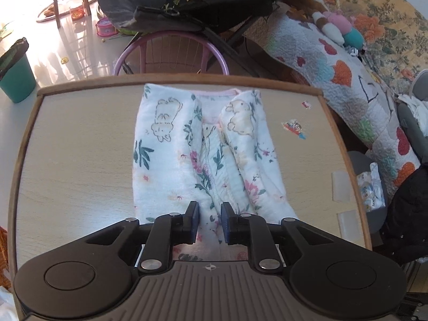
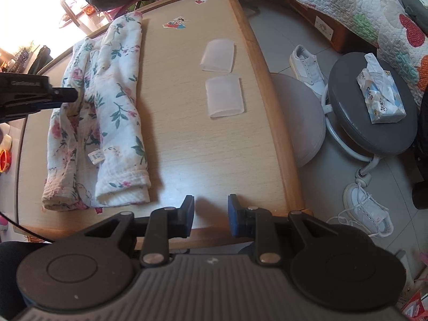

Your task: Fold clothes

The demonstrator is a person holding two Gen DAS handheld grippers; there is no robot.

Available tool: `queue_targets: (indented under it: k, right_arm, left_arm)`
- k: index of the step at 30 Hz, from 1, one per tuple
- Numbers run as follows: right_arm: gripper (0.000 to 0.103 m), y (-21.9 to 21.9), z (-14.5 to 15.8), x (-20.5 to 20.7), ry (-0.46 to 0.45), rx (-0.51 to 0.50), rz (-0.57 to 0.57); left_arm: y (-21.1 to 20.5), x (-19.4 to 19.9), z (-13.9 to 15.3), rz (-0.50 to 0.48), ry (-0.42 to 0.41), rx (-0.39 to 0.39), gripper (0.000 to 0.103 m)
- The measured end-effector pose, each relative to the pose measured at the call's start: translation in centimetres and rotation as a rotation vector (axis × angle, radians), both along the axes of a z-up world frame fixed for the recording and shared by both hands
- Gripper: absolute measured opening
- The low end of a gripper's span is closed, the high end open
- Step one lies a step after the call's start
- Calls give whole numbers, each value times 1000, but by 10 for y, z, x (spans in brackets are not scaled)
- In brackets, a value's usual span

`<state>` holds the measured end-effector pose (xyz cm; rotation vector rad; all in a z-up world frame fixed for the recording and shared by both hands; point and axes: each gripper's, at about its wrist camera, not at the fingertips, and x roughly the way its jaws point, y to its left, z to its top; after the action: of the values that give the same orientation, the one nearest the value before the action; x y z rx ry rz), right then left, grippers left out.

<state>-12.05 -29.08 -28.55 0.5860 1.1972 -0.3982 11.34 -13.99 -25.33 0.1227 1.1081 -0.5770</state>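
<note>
A white floral garment (image 1: 206, 147) lies folded into a long strip on the wooden table (image 1: 75, 147), its sides turned in over the middle. My left gripper (image 1: 210, 214) hovers at the strip's near end, jaws a narrow gap apart, with cloth showing flat between the pads and no visible pinch. From the right wrist view the same garment (image 2: 107, 112) runs along the table's left side, and the left gripper (image 2: 67, 95) reaches in over its middle. My right gripper (image 2: 211, 214) stands open over the bare table (image 2: 187, 147) near the front edge, to the right of the garment's hem, holding nothing.
Two translucent white pads (image 2: 218, 56) (image 2: 224, 97) and stickers (image 2: 175, 23) lie on the table's right half. Right of the table stand a grey stool (image 2: 347, 123) with a tissue pack (image 2: 379, 93), white shoes (image 2: 366, 208) and a quilt (image 1: 347, 80). A purple chair (image 1: 171, 50) stands behind.
</note>
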Motion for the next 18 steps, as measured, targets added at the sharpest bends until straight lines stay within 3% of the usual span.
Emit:
queue_targets:
  k: [6,13,18]
  right_arm:
    - [27,3,3,1,2,-15,22]
    - [26,2,28,6,-57,-28,55]
    - [26,13,43,26,-105,-23,131]
  left_arm:
    - [-2,-2,-20,2,55,69,22]
    - [34,-19,-2,54,72,-57,24]
    - [69,-44,-8,85,120,-54,32]
